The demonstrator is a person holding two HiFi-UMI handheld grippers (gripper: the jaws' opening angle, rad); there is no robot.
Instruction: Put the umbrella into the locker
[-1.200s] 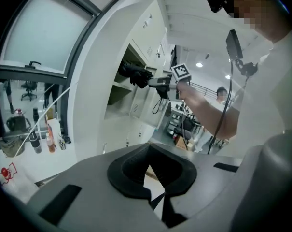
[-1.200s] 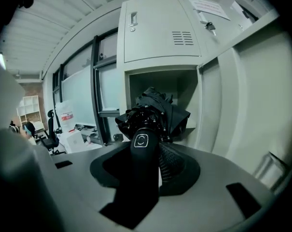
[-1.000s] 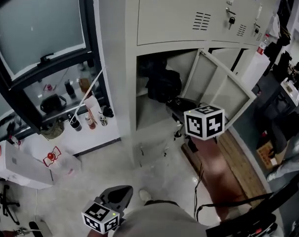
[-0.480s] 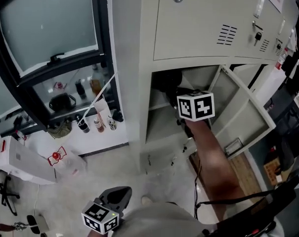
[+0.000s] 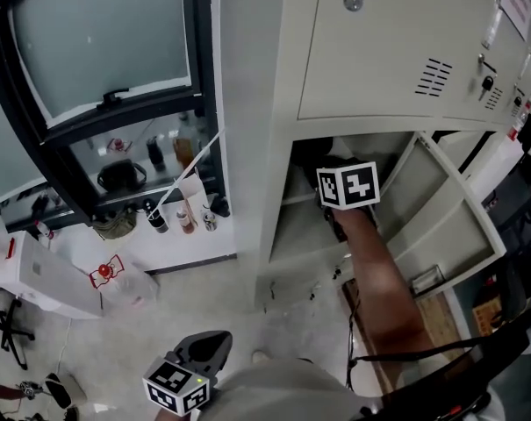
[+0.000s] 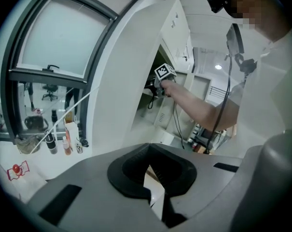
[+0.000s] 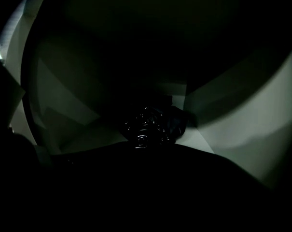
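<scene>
Cream metal lockers fill the wall beside a dark-framed window, and one locker stands open low down with its door swung out to the right. The right gripper reaches into that opening. Its own view is very dark, yet the folded umbrella shows as a glossy black bundle right at the jaws, which look spread wide and clamped around it, inside the compartment and seemingly not yet resting on its floor. The left gripper hangs low near the person's body, jaws together with nothing between them. The main risk is a release too near the front lip: a rounded, slippery bundle could roll or slide back out onto the floor. Loose cloth may also give under the pads, so the umbrella could sag or slip before it is set down. Something dark already sits at the back, which I cannot identify, and it may block the umbrella from going deep enough. Cables trailing from the right hand could catch on the door edge on the way out.
</scene>
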